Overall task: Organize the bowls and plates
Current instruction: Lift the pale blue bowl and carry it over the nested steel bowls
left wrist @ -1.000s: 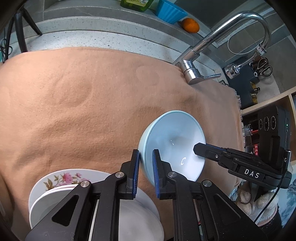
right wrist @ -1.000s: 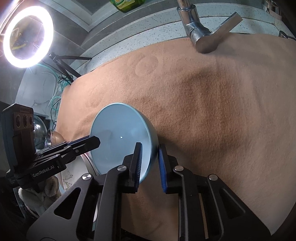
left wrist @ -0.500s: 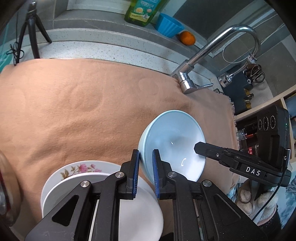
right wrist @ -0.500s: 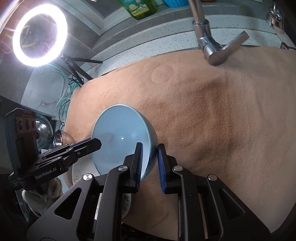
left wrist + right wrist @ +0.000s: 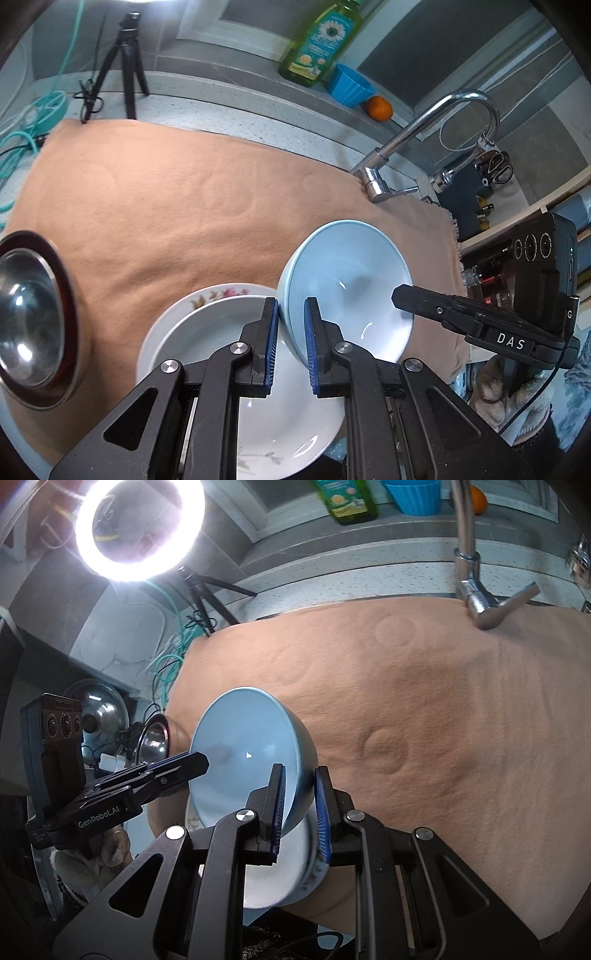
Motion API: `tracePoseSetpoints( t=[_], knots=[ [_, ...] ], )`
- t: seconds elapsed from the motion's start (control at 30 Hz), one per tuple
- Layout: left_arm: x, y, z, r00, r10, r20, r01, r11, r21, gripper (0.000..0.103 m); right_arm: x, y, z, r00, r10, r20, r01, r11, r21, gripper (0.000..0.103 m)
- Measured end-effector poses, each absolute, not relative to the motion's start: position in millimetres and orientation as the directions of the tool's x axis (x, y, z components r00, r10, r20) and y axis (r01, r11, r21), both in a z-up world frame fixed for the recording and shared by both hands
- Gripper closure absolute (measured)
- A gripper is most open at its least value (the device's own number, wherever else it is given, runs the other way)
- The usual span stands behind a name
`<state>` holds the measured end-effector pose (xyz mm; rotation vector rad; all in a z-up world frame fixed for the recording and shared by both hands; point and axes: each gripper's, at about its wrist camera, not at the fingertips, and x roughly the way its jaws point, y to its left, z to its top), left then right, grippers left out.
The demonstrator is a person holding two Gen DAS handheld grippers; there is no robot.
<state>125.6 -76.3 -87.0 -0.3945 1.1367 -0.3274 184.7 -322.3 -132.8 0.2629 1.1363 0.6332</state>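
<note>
Bowl (image 5: 347, 280) rim pinched by both tools | over plates (image 5: 221, 332) | cloth (image 5: 166, 206) beyond bare

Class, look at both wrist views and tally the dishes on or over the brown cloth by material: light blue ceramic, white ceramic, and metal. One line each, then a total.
Light blue bowl: 1
White plates, stacked: 2
Metal bowl: 1
Total: 4

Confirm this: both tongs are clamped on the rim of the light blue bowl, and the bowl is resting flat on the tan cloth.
Not quite. The left tongs and right tongs do clamp the light blue bowl by its rim, but it is not flat on the tan cloth: it hangs tilted beside the stacked white plates, as the left wrist view shows.
</note>
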Motion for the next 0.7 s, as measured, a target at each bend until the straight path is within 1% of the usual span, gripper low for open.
tracePoseSetpoints(
  t=[0.33,0.7],
  knots=[
    [93.7,-8.1,-76.0,0.436,-0.404,-0.804,-0.027,0.887,-0.460,0.091,159.1,-256.0,-119.3,0.239,0.628,-0.740,-0.403,0.758,0.513,0.087],
    [76.6,66.1,-71.5,0.490,-0.368,-0.790,-0.094,0.879,-0.467,0.091,145.4,-172.4,-110.1,0.200,0.650,-0.733,-0.474,0.719,0.509,0.087]
  ],
)
